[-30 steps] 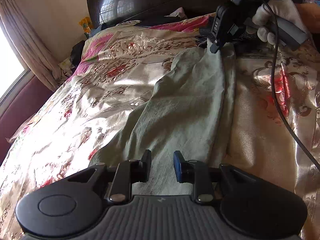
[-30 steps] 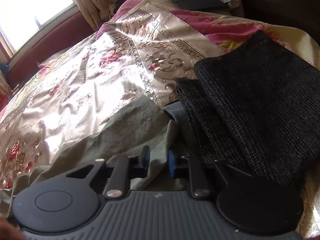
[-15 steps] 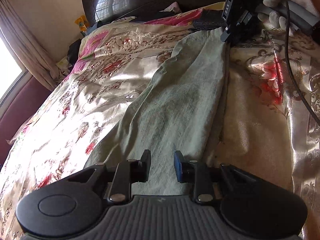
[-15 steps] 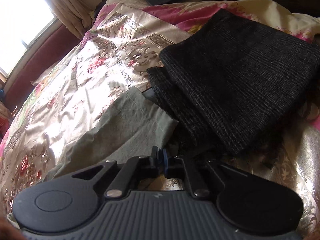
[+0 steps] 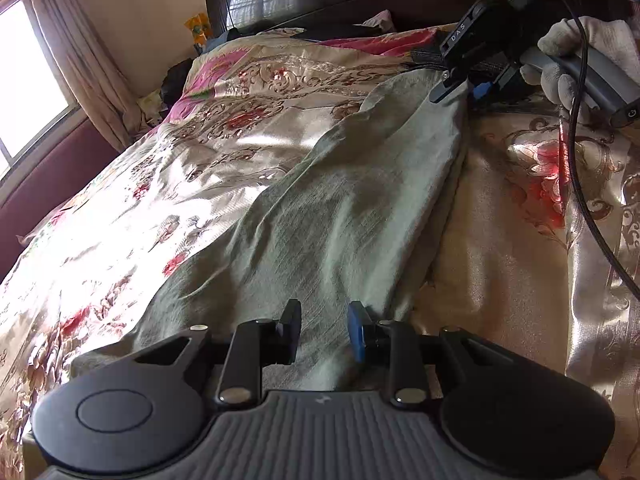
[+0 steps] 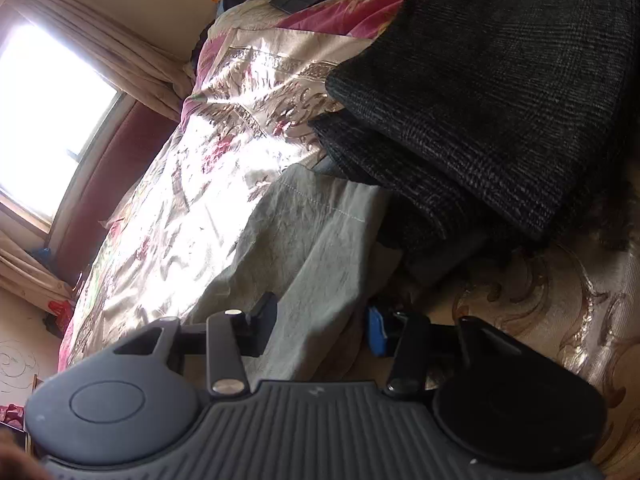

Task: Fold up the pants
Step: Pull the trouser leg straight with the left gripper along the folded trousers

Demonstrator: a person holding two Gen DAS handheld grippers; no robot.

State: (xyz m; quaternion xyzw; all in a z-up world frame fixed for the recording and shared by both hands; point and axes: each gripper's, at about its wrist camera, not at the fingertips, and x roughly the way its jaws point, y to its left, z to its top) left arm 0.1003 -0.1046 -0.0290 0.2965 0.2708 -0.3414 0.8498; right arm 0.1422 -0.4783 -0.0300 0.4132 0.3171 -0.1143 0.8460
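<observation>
The green pants are lying lengthwise on the bed, seemingly halved leg-on-leg with crosswise folds remaining, the right hand-held gripper opening over the hem, the left hand-held gripper hovering narrowly parted, gripping nothing.

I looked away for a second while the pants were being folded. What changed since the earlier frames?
The right gripper, pinched shut half a second ago, is opening, and its view has rolled. The green pants lie between its jaws, unpinched. The left gripper stays put, gap unchanged. The dark folded fabric remains beside them.
</observation>
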